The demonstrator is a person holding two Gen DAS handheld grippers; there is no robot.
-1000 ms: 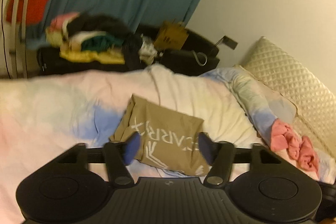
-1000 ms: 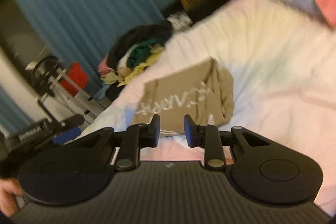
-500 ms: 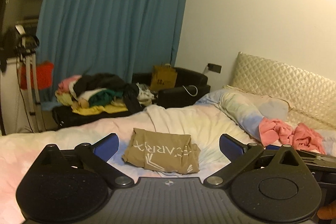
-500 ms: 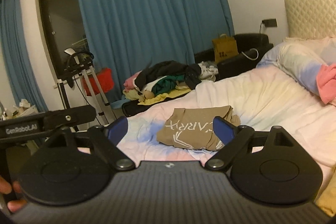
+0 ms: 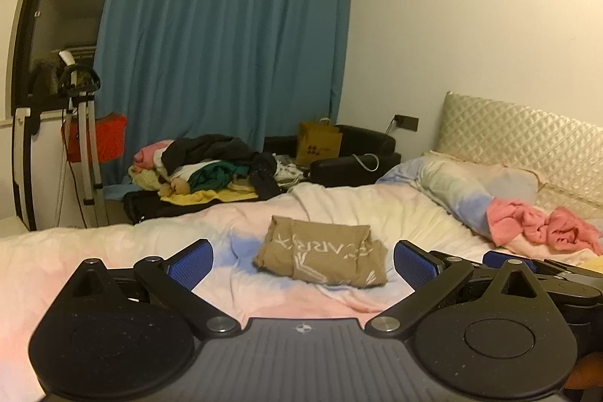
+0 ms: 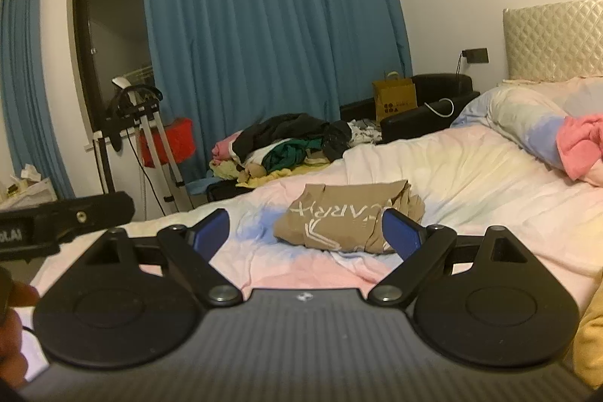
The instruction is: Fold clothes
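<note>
Straight ahead of both grippers, on the bed point(image 5: 113, 251), a tan folded shirt point(image 5: 324, 259) is seen lying flat, with white letters on its top. It is set apart from both grippers, a little way off, and nothing is touched by either one. The left gripper point(image 5: 303, 260) is held wide apart, and its blue pads point(image 5: 190, 262) are seen on each side of the shirt with only air between them. The right gripper point(image 6: 305, 232) is spread wide too, and its jaws have just been opening, with nothing held between them. The shirt's long side is laid from left to right across both views, so it lies crosswise to the way the fingers point. It is seen almost in the middle by each camera, so it cannot be told which hand is nearer. This piece looks done, so it is judged that another one may be picked next. A pink cloth point(image 5: 542, 228) is bunched up far to the right, near the pillow point(image 5: 452, 183). The bed is covered by a soft, wrinkly blanket in pink, white and blue. Behind it, a pile of clothes point(image 5: 203, 168) is heaped on something low and dark. A blue curtain point(image 5: 226, 44) is hung behind, and a padded headboard point(image 5: 520, 138) is seen at the right.
</note>
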